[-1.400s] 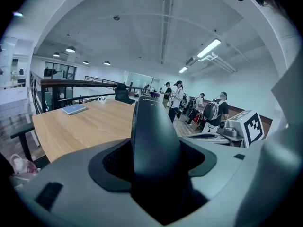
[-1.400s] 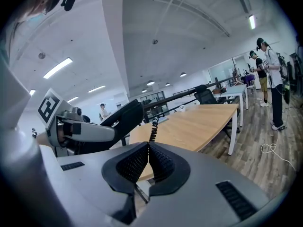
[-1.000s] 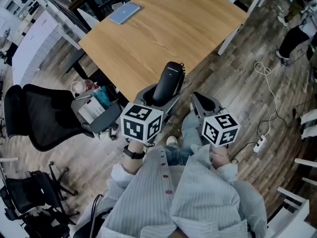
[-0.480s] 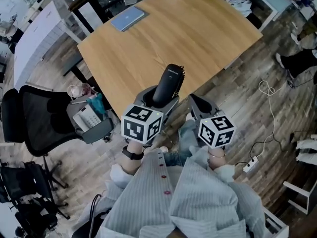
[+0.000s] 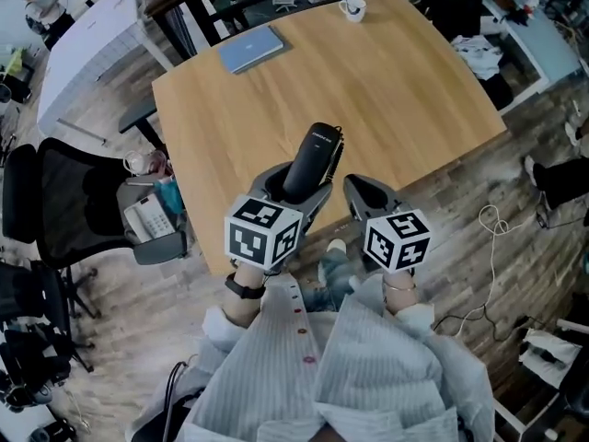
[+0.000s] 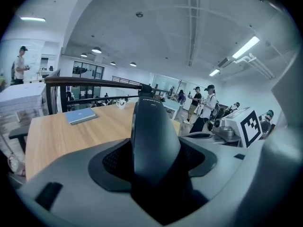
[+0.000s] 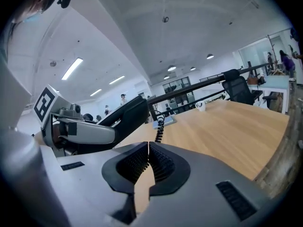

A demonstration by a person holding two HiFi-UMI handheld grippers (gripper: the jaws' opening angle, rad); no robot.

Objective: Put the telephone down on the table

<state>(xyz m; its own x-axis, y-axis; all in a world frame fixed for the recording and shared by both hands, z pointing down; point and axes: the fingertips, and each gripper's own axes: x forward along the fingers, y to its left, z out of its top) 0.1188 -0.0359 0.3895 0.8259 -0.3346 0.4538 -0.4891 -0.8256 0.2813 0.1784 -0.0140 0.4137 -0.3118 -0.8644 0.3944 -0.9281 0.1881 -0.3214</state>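
Note:
A black telephone handset [image 5: 311, 159] stands up out of my left gripper [image 5: 299, 190], which is shut on its lower end. It hangs over the near edge of the wooden table [image 5: 368, 90]. In the left gripper view the handset [image 6: 154, 136] fills the space between the jaws of that gripper [image 6: 154, 161]. Its coiled cord [image 7: 158, 129] dangles from the handset [image 7: 123, 117] in the right gripper view. Just right of the handset, my right gripper [image 5: 366, 194] has its jaws closed together on nothing [image 7: 148, 150].
A blue laptop [image 5: 250, 48] and a white cup [image 5: 352, 8] lie at the table's far side. A telephone base [image 5: 147, 217] rests on a grey tray beside a black chair [image 5: 55, 210] to the left. Cables [image 5: 492, 238] trail over the floor at right.
The table has come nearer and now reaches under the handset. Both grippers keep their hold and their place in front of the body.

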